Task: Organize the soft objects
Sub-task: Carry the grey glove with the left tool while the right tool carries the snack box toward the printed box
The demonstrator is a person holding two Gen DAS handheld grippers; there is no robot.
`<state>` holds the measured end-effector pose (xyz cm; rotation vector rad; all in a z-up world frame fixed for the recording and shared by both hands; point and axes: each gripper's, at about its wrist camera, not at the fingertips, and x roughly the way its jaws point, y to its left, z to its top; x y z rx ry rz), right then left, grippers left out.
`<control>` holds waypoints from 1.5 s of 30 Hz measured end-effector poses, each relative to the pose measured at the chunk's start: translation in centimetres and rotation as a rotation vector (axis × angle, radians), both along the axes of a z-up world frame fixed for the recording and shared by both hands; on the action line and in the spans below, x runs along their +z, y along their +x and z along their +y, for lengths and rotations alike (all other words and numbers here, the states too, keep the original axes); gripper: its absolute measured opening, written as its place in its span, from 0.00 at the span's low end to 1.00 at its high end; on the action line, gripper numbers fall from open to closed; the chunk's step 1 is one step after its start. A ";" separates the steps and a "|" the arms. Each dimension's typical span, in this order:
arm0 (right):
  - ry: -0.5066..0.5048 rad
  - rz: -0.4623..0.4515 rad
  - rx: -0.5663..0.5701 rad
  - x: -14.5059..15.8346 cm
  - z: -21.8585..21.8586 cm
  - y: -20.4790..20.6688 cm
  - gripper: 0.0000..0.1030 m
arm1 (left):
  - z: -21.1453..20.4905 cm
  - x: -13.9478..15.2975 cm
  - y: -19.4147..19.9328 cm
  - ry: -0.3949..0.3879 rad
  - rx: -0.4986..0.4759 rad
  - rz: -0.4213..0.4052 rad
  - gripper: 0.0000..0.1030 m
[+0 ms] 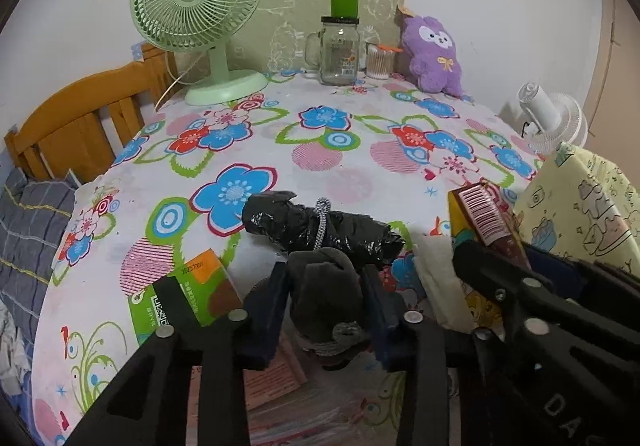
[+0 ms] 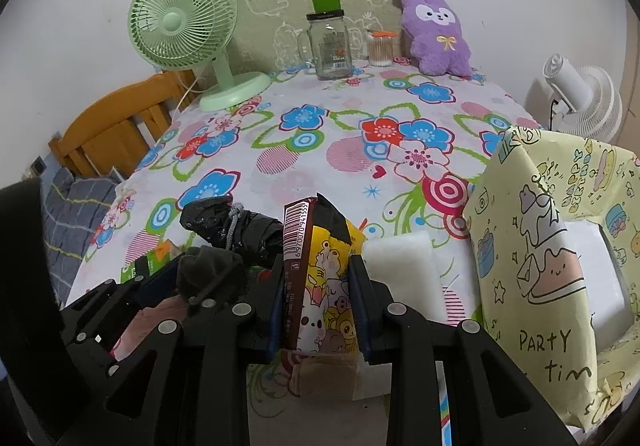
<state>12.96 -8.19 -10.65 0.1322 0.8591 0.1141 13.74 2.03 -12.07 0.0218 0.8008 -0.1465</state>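
My left gripper (image 1: 326,282) is shut on a dark grey rolled sock (image 1: 324,286), which fills the gap between its blue pads. In the right wrist view the same sock (image 2: 212,274) shows at the lower left. My right gripper (image 2: 318,282) is shut on a snack packet (image 2: 320,278) printed with cartoon animals and a barcode; the packet (image 1: 484,214) also shows at the right of the left wrist view. Just beyond both grippers a black plastic bundle (image 1: 320,226) tied with a cord lies on the flowered tablecloth (image 1: 320,150). A purple plush toy (image 1: 434,54) leans against the far wall.
A yellow paper bag (image 2: 540,246) stands at the right, a white foam block (image 2: 400,266) beside it. A green box (image 1: 184,294) lies left of my left gripper. At the back stand a green fan (image 1: 200,6), a glass jar (image 1: 338,50) and a cotton-swab tub (image 1: 378,64). A wooden bedstead (image 1: 80,118) borders the left.
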 end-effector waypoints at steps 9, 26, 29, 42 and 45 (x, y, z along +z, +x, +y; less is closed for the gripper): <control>0.006 -0.009 -0.005 0.5 -0.2 -0.3 0.31 | -0.1 1.1 -0.7 -0.006 -0.007 -0.020 0.29; -0.001 -0.091 0.004 6.1 -1.6 -3.2 0.31 | -1.7 6.6 -3.6 0.008 0.014 -0.084 0.29; -0.006 -0.104 -0.002 7.1 -2.2 -3.7 0.31 | -2.3 7.5 -4.0 0.006 0.011 -0.096 0.29; -0.018 -0.158 -0.008 10.4 -4.6 -5.4 0.31 | -5.0 10.7 -5.5 0.019 0.002 -0.141 0.29; -0.022 -0.165 -0.006 10.9 -5.3 -5.6 0.31 | -5.8 11.2 -5.7 0.026 0.013 -0.148 0.29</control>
